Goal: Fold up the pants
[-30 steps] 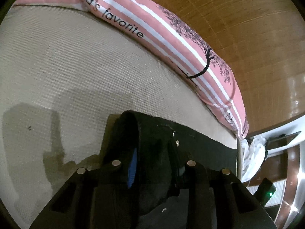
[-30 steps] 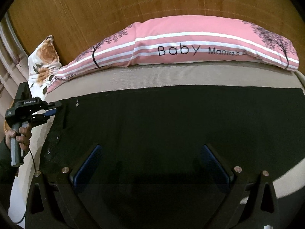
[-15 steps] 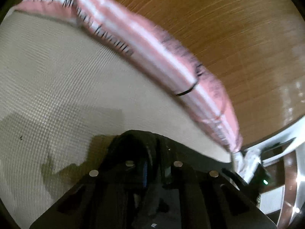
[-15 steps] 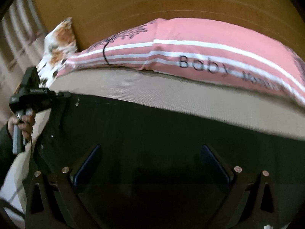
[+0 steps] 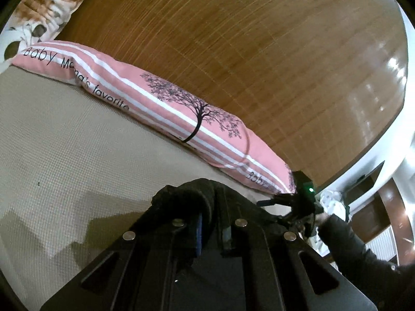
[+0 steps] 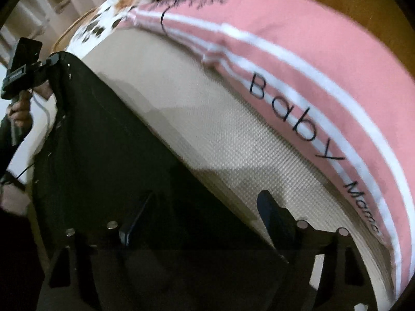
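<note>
Pillow (image 5: 160, 98) print — "Baby Mama's favorite".
Left hand-held gripper (image 5: 211, 229) pinches black pants (image 6: 109, 155); right hand-held gripper (image 6: 197, 215) spread wide — bed (image 5: 64, 155).

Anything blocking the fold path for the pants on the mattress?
Nothing visible. The left gripper is shut on the black pants; the right gripper is open over them. The beige mattress ahead is bare; the pink pillow lies along its far edge.

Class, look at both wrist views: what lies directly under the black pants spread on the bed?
The black pants lie on a beige woven mattress cover, visible beside them. The left gripper pinches one edge. Anything beneath the fabric is covered.
</note>
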Tool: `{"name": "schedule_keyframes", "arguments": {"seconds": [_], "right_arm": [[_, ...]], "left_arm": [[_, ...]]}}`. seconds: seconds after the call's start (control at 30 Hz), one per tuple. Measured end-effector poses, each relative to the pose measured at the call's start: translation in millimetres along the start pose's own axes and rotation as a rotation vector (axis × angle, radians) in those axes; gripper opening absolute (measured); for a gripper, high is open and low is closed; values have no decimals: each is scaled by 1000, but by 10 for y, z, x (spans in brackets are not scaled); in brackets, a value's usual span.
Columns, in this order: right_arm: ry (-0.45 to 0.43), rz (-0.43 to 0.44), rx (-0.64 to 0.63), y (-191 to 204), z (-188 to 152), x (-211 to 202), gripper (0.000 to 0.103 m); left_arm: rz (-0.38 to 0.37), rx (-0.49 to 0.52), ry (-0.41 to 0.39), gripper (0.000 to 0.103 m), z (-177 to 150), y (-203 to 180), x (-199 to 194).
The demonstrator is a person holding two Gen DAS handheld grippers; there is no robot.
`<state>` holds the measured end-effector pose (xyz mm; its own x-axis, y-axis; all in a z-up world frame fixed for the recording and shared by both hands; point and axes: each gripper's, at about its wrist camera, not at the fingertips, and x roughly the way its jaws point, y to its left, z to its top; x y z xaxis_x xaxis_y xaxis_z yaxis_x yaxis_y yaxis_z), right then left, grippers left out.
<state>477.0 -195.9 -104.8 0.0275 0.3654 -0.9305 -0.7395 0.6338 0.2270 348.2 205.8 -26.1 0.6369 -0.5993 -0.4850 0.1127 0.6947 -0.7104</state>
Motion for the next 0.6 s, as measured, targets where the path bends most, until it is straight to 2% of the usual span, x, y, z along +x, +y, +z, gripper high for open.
{"name": "schedule_keyframes", "arguments": {"seconds": [0.1,0.2,0.27,0.3,0.33,0.37,0.43,0.6], "right_arm": [[51,21,-22,-124,24,87,68],[64,44,-35,-152,23,133,65],[52,67,-47,-132,21,127,47],[48,81,-41,-137,7,130,30],[46,81,-36,-144,-14,129,20],[42,69,-39,-119,-37,129,16],[13,40,-29,-66,-99,85,11],[-134,-96,23,229,-316,-277,8]], "left_arm": [[4,-9,-4,8,-8,30,20],[15,-11,-4,8,-6,48,8],[24,-7,4,8,-4,38,10],[29,5,6,8,-3,14,8],[41,17,6,8,-4,-9,28],[48,21,7,8,-4,-13,34],[63,20,7,8,-1,-1,44],[71,16,6,8,-24,-30,-74]]}}
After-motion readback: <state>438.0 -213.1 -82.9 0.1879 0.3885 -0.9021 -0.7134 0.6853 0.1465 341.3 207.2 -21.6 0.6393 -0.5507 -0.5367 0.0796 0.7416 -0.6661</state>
